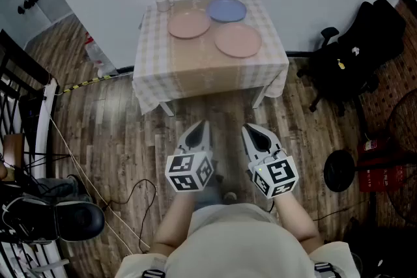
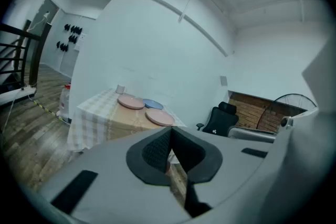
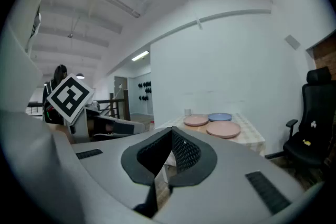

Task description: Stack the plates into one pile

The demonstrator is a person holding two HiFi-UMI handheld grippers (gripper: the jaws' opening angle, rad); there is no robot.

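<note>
Three plates lie apart on a small table with a checked cloth (image 1: 163, 68) against the far wall: a pink plate (image 1: 189, 24) at the left, a blue plate (image 1: 227, 10) behind, and a second pink plate (image 1: 238, 40) at the right. All three also show in the left gripper view, pink plate (image 2: 130, 103), blue plate (image 2: 153, 104), pink plate (image 2: 159, 117), and in the right gripper view, pink plate (image 3: 196, 120), blue plate (image 3: 219, 116), pink plate (image 3: 223, 129). My left gripper (image 1: 197, 132) and right gripper (image 1: 256, 135) are held side by side well short of the table, both shut and empty.
A small white cup (image 1: 162, 4) stands at the table's back left corner. A black office chair (image 1: 352, 55) sits to the right of the table, a fan base (image 1: 339, 170) beyond it. Cables and black equipment (image 1: 58, 218) lie on the wooden floor at left.
</note>
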